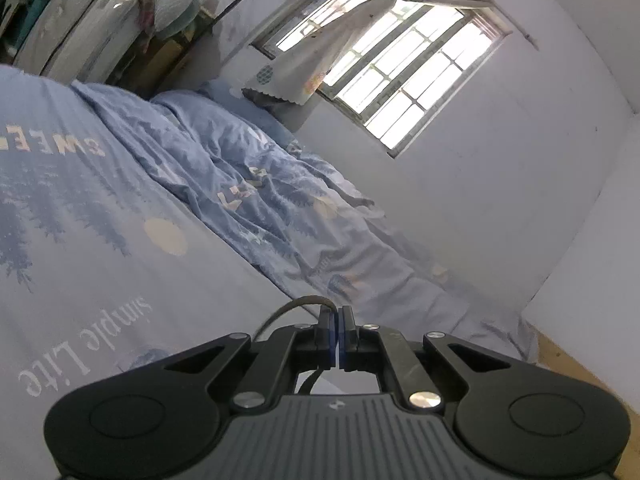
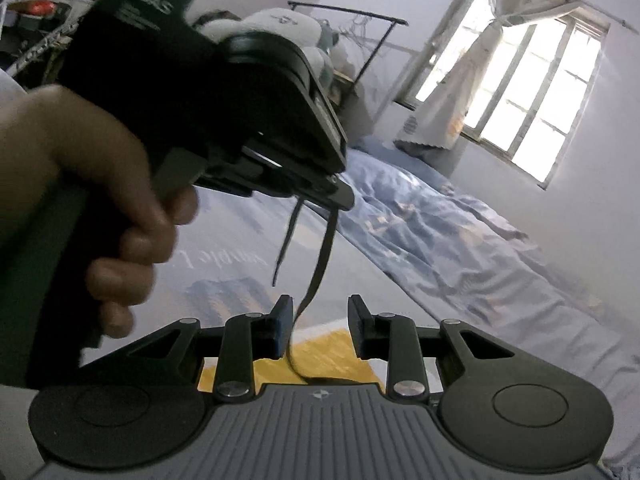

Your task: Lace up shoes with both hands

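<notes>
The dark shoelace (image 2: 320,264) is strung in mid-air over the bed, and its upper end is pinched hard in the left gripper (image 1: 339,334), whose blue pads are pressed flat together on it. From there a loop of lace is seen arching off to the left in the left wrist view. In the right wrist view the lace is draped down between the parted fingers of the right gripper (image 2: 320,330); it seems to brush the left pad, though a clamp cannot be made out, so the jaws are taken as open. A hand (image 2: 100,200) is wrapped around the left tool's handle. Beneath, a blue printed bedsheet (image 1: 120,240) is spread, and a barred window (image 1: 400,68) is lit behind. The shoe itself is not clearly seen.
</notes>
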A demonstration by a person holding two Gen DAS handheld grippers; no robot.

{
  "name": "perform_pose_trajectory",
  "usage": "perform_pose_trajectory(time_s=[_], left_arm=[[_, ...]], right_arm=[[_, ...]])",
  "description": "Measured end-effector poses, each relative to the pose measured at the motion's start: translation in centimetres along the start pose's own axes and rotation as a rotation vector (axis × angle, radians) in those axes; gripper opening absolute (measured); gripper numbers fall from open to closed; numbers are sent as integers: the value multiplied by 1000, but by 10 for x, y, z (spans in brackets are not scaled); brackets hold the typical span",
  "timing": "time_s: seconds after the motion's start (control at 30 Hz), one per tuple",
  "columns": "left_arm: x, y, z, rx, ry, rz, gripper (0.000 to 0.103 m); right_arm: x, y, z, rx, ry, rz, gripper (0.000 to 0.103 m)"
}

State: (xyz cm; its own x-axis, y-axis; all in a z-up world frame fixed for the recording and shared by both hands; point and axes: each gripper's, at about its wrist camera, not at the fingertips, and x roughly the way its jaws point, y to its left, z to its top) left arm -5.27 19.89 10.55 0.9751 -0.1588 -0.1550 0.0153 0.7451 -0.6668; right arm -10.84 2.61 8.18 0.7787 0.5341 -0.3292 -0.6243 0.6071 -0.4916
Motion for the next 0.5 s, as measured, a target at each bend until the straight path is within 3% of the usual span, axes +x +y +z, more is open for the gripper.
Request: perform_pose_trajectory(time_s=[0.27, 0.5], left_arm=[[10, -12, -13, 35, 140, -180, 0], [13, -20, -26, 48, 201, -246, 0]], right_arm=[[3, -17, 2, 82, 6, -87, 29], [1, -26, 4, 124, -2, -120, 29]])
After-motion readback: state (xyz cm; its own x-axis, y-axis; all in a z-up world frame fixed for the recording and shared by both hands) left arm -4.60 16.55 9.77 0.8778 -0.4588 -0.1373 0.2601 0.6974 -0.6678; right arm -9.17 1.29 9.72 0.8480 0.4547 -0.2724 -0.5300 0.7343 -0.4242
